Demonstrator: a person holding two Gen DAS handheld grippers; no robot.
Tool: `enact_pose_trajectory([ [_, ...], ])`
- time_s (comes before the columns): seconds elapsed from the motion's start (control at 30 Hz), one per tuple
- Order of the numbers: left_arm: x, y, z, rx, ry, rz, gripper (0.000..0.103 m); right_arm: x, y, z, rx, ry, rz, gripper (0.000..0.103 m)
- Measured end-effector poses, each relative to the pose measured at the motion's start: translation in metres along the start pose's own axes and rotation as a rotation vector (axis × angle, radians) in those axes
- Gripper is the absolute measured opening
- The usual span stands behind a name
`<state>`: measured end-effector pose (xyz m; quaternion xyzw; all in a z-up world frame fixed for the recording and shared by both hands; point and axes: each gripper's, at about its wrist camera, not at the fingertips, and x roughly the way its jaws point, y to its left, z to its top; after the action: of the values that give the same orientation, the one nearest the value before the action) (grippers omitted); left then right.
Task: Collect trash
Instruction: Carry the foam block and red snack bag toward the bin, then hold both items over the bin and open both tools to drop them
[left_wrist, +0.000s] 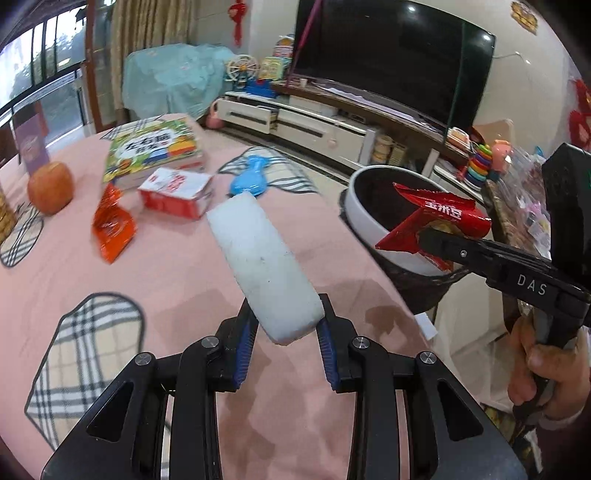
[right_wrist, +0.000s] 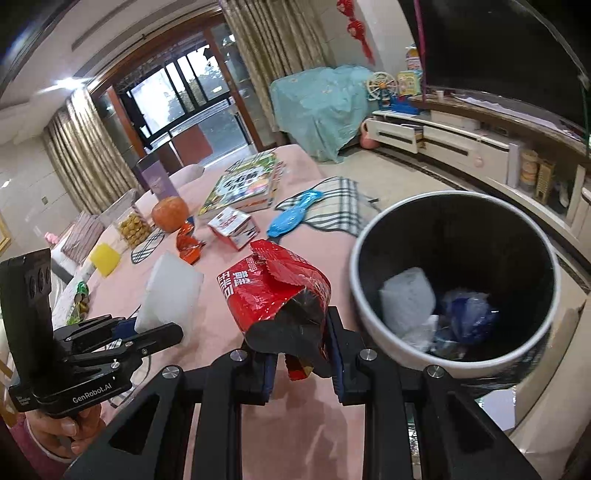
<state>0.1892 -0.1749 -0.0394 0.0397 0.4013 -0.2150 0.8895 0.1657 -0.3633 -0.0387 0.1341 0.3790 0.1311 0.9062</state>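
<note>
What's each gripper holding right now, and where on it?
The left gripper pinches the white foam block across its near end. The right gripper is shut on the red snack wrapper at its dark, crumpled lower end.

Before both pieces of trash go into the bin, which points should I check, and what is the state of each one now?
1. Left gripper grips the white foam block: ok.
2. Right gripper is shut on the red crinkled snack wrapper: ok.
3. Round white bin with black liner is open on top, with room inside: ok.
4. Wrapper is over the bin mouth: not ok in the right wrist view; it hangs over the pink tablecloth.
5. Foam block is over the bin: not ok, it is above the table.
6. The long block fits without catching the rim: cannot tell.
</note>
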Motion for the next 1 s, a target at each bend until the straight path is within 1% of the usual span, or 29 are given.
enact_pose_trajectory([
  [0.27,0.01,-0.028,0.014,0.043,0.004,-0.029,0.03,-0.016,-0.029,0.001,0.044,-0.019,-0.035,0.024],
  [1.0,0.025,-0.081,0.048,0.123,-0.013,-0.076,0.03,-0.042,-0.076,0.01,0.104,-0.059,-0.11,0.024],
])
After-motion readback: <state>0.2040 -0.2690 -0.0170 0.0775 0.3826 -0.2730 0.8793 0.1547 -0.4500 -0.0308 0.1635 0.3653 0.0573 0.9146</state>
